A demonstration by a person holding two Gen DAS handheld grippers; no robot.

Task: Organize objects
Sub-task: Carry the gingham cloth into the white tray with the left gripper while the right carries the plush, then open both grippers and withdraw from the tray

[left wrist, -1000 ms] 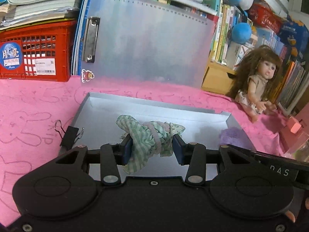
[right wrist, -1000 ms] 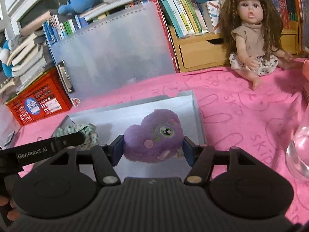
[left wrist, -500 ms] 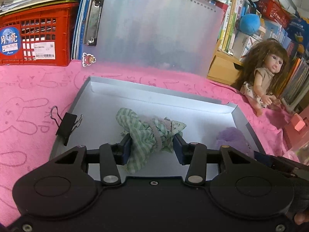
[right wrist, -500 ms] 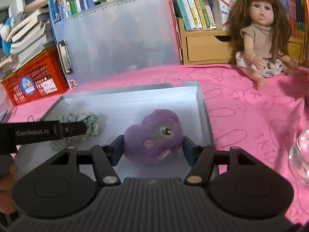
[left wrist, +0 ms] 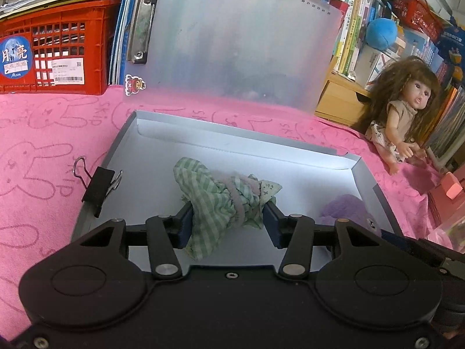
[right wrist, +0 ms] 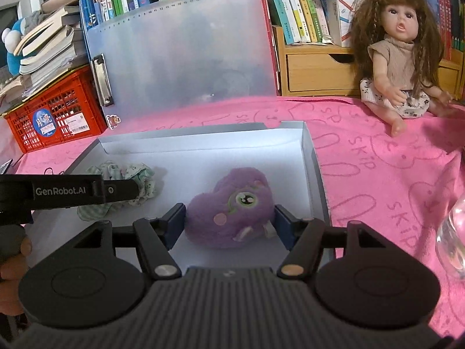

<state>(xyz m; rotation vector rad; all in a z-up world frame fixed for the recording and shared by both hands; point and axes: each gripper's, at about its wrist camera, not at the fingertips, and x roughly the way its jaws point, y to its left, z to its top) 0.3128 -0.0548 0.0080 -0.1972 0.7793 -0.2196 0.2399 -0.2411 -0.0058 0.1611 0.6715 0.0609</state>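
A shallow white box (left wrist: 241, 148) lies open on the pink cloth of the surface (left wrist: 49, 151), and everything here sits relative to it. Inside the box, toward its left half, the left gripper (left wrist: 228, 218) has a bundle of green checked cloth (left wrist: 223, 195) between its fingers (left wrist: 186, 221); the jaws have just been opening, yet the pads still touch the cloth on both sides, as far as the left wrist view shows. In the box's right half the right gripper (right wrist: 229, 221) straddles a purple plush toy (right wrist: 232, 206) that rests on the box floor; its jaws have also just been opening, and a slim gap shows at the right pad, so they stand apart. A black binder clip (left wrist: 98, 186) grips the box's left wall. Beyond the box's right corner sits a doll (right wrist: 398, 58); behind its far wall leans a frosted clipboard (right wrist: 180, 55)
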